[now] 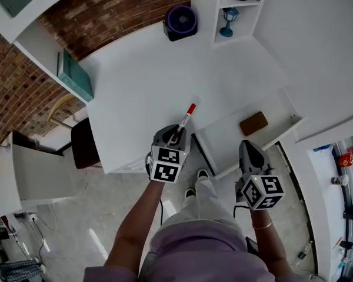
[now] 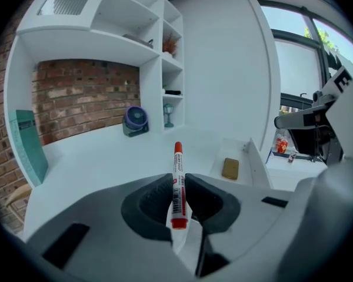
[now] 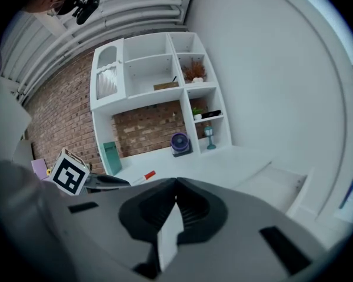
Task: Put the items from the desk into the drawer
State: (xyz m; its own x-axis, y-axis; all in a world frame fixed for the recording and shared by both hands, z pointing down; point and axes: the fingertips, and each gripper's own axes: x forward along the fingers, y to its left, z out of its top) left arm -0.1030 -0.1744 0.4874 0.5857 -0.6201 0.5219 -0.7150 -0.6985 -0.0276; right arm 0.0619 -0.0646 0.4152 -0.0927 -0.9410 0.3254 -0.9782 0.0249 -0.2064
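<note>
My left gripper [image 1: 175, 135] is shut on a white marker with a red cap [image 1: 186, 118], held over the front edge of the white desk [image 1: 141, 87]. In the left gripper view the marker [image 2: 177, 184] sticks up between the closed jaws of that gripper [image 2: 177, 200]. The open white drawer [image 1: 223, 135] lies to the right and holds a brown block [image 1: 253, 123], the same brown block [image 2: 230, 168] seen in the left gripper view. My right gripper [image 1: 250, 153] hovers at the drawer's front, shut and holding nothing, its jaws meeting at the centre [image 3: 175, 200].
A purple fan [image 1: 182, 21] and a teal lamp [image 1: 229, 20] stand at the back near the white shelves [image 1: 238, 7]. A teal book [image 1: 75, 75] leans at the desk's left end. A dark chair [image 1: 84, 143] stands left of the person's legs.
</note>
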